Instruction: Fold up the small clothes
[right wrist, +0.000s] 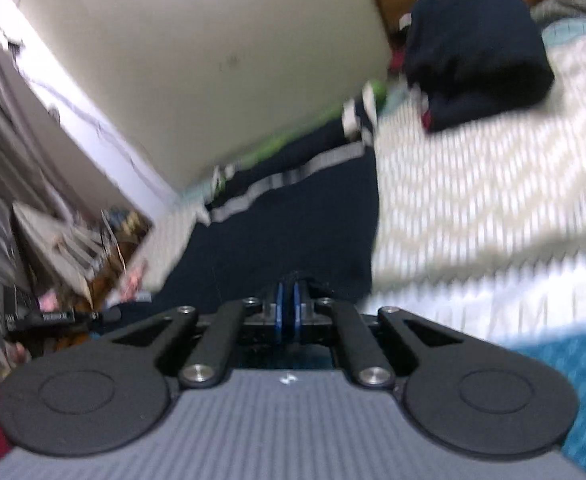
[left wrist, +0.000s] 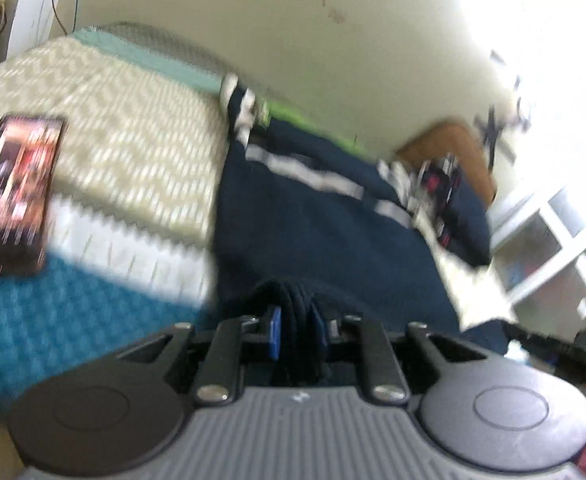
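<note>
both hand-held grippers pinch a dark navy garment over a bed.

the navy garment (left wrist: 325, 216) with a grey stripe spreads ahead of the left hand-held gripper (left wrist: 296, 330), whose blue pads are clamped on a bunched fold of its near edge; the right hand-held gripper (right wrist: 288, 312) has its pads nearly together on another part of the same near edge (right wrist: 285, 220). the cloth lies on a bed with a pale zigzag blanket (left wrist: 105, 128), which runs left of the left gripper and right of the right one. a folded navy pile (right wrist: 475, 52) sits far ahead-right of the right gripper. a phone (left wrist: 15, 192) with a lit screen lies on the blanket, well left of the left gripper. both views are blurred.
</note>
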